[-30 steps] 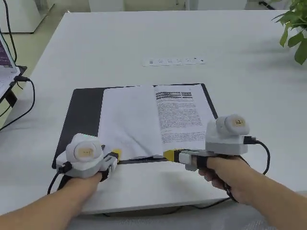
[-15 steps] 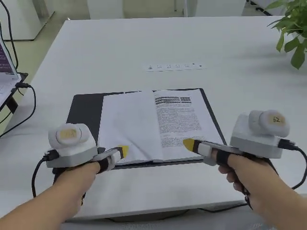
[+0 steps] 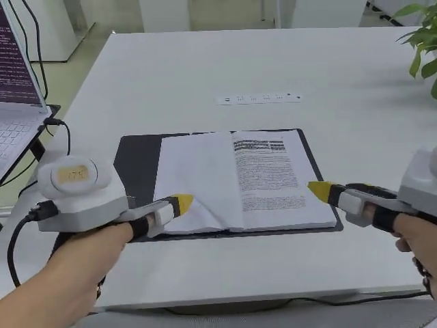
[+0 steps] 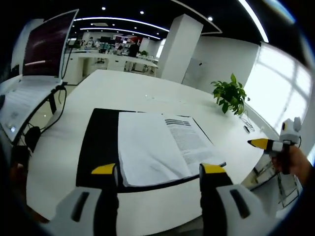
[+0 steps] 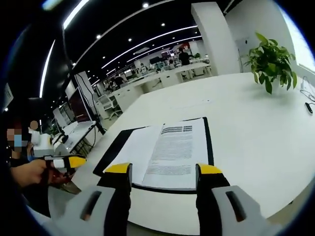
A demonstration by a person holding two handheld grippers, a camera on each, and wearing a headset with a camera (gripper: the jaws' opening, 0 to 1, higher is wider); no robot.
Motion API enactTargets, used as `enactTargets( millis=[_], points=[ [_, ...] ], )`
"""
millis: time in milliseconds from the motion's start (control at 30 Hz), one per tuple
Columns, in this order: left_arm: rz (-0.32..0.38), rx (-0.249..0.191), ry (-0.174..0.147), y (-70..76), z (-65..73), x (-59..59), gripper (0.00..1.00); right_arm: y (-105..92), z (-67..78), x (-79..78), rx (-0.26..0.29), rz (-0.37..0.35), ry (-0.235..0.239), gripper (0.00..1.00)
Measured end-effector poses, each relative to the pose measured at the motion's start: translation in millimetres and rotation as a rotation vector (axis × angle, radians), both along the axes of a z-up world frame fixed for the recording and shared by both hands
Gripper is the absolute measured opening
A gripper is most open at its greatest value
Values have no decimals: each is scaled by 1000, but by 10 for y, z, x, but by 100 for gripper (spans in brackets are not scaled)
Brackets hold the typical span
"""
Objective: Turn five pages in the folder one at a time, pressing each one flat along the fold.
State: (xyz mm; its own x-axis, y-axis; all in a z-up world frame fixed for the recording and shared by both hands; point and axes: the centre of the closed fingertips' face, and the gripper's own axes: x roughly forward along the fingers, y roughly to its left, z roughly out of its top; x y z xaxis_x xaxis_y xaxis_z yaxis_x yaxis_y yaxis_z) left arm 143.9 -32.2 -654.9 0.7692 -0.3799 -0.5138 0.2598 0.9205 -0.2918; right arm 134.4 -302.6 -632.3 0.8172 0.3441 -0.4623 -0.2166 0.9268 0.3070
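Nearest, over the near edge of the surface [image 3: 225,270], the left gripper [image 4: 158,169] hangs with its 2 jaws spread and nothing between them, just short of the near-left corner of the folder [image 3: 133,171]. The right gripper [image 5: 163,168], likewise spread and empty, sits off the folder's near-right corner, clear of the paper.

The folder lies open and flat, close to the near edge, with a blank page [image 3: 194,178] left of the fold [image 3: 237,184] and a printed page [image 3: 270,178] right of it.

The next turn looks ready to begin. The right gripper should pinch only 1 sheet at the printed page's outer near corner and carry it over in a low arc. The left can then press along the fold from near end to far.

Farther off lie a power strip [image 3: 259,99], a laptop [image 3: 17,89] at the left edge and a potted plant [image 3: 427,41] at the far-right corner.
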Motion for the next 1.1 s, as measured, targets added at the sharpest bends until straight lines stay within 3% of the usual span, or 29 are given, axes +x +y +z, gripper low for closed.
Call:
enactTargets(
  millis=[167,367,433,500,567,700,1000,1100],
  points=[
    [-7,38,-16,60,30,-85,82,-103,4,-41,-124,42,-36,63],
    [9,60,-16,165,-36,-184,91,-153,-52,-120,-155,56,-43,76],
    [6,83,-31,194,-35,-212,95,-195,-44,-123,-168,51,-61,84],
    [-7,139,-83,247,4,-213,99,-234,-15,-112,-177,43,-84,94],
    [-29,154,-102,234,37,-248,99,-267,29,-96,-178,34,-109,100],
    [-39,184,-126,293,106,-265,99,-321,85,-93,-192,35,-129,100],
    [-8,159,-148,420,282,-256,99,-424,111,-50,-195,11,-137,100],
    [0,151,-148,450,282,-240,99,-417,96,-47,-193,11,-133,100]
  ],
)
